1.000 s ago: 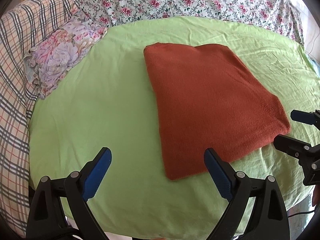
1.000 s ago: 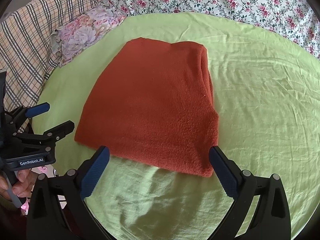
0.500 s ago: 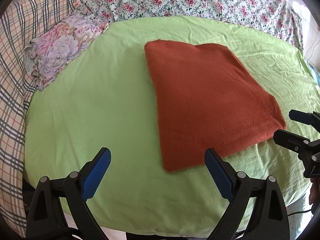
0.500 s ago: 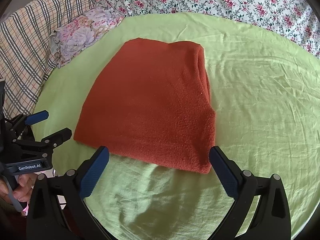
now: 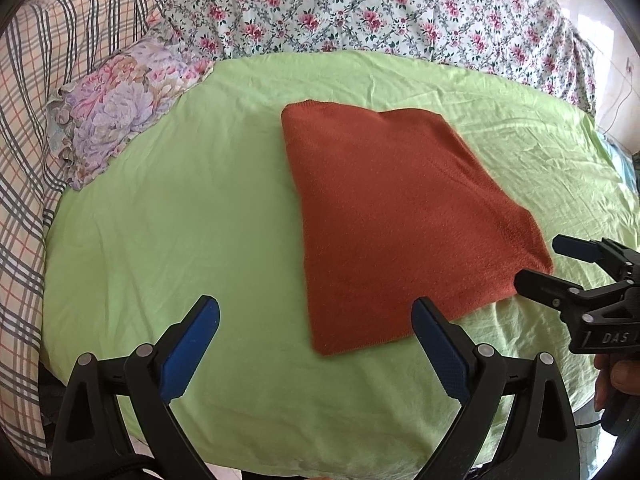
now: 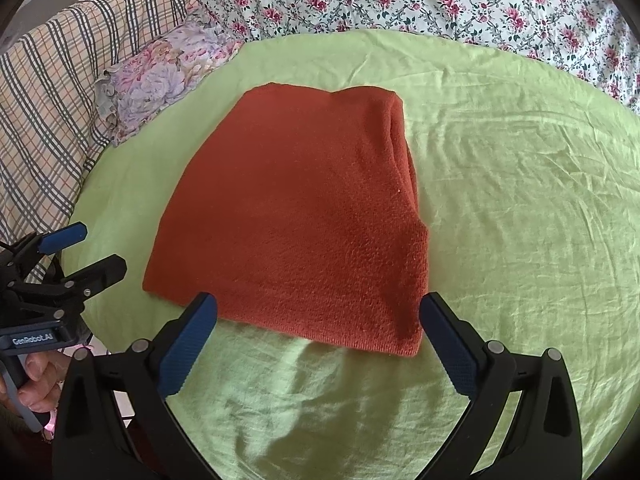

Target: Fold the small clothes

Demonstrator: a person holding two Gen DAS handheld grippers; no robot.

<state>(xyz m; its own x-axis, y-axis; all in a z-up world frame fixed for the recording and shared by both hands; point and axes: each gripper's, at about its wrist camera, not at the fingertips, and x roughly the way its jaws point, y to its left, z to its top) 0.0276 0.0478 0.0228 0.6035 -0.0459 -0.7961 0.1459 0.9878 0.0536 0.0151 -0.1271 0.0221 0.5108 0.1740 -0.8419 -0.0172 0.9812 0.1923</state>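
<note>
Rust-orange knitted garment [image 6: 296, 216] lies folded flat on the lime-green sheet [image 6: 520, 200], untouched, as both grippers, left [image 5: 316, 344] and right [image 6: 320, 340], jaws apart, have drawn back, suggesting folding is finished.

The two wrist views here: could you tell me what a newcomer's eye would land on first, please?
The rust-orange folded garment stands out first, lying flat in the middle of the light green sheet. Next come the two open grippers, the left gripper and the right gripper, both hovering empty near its front edge. Behind, a floral quilt and a small flowered pillow at the sheet's far left add busy pattern.
</note>
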